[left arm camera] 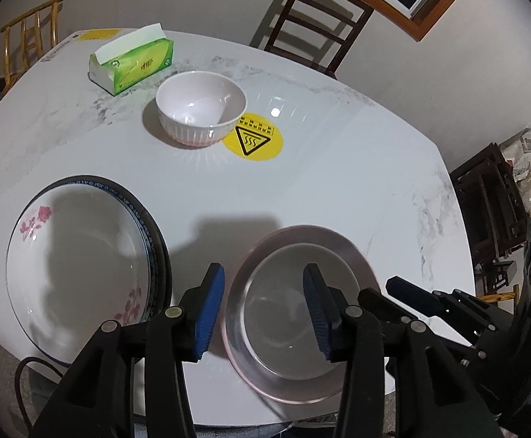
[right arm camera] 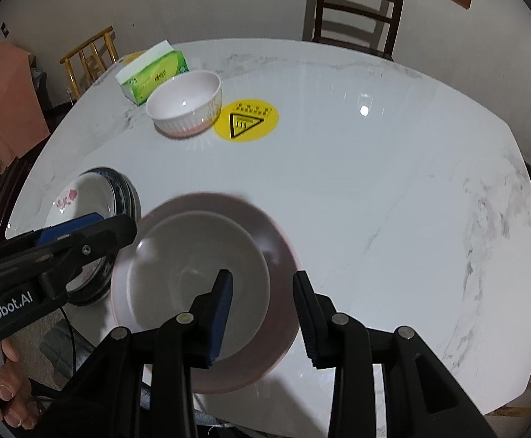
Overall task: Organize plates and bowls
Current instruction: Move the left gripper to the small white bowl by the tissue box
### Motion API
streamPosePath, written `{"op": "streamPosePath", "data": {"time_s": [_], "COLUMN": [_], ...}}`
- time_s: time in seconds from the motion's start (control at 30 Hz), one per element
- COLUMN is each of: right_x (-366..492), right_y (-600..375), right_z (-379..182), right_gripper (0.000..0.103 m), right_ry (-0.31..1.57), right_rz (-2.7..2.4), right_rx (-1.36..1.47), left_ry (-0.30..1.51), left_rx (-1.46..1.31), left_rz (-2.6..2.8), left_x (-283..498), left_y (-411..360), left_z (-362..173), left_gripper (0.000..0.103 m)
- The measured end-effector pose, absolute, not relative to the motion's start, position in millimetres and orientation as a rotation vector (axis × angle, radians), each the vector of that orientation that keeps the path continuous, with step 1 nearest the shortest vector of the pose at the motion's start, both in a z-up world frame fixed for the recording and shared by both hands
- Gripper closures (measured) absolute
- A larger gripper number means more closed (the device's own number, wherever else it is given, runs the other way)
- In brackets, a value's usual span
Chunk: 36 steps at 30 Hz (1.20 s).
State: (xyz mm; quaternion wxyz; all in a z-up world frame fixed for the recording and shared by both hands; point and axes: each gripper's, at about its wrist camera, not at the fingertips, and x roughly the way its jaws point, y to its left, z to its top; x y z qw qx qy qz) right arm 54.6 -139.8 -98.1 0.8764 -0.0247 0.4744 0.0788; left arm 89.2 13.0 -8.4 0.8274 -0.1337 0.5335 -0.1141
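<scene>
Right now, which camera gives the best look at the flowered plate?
The left wrist view: the flowered plate shows nearly whole, pink blossoms clear, stacked on a dark-rimmed plate. In the right wrist view it looks smaller and the left gripper partly covers it.

The white marble-patterned bench carried a green tissue box, a ribbed white bowl touching a yellow warning sticker, stacked floral plates, and a pink plate nearby.
</scene>
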Motion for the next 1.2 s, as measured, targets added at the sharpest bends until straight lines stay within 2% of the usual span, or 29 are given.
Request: {"op": "streamPosePath", "data": {"time_s": [0.37,0.7,1.2], "right_x": [71,100,184], "right_y": [-130,-115,-81], "right_z": [-94,-97,-94], "right_gripper": [0.068,0.068,0.068], "right_ry": [0.963,0.98,1.038], "right_rz": [0.197,0.216,0.257], "right_rx": [-0.041,-0.046,0.06], "left_ry": [1.085,1.088,1.134], "left_rx": [-0.3,-0.32,-0.418], "left_rz": [-0.163,-0.075,-0.035], "left_x": [109,145,212], "left_y": [49,90,123], "left_z": [0,-17,-38], "left_gripper": [0.058,0.056,0.056]}}
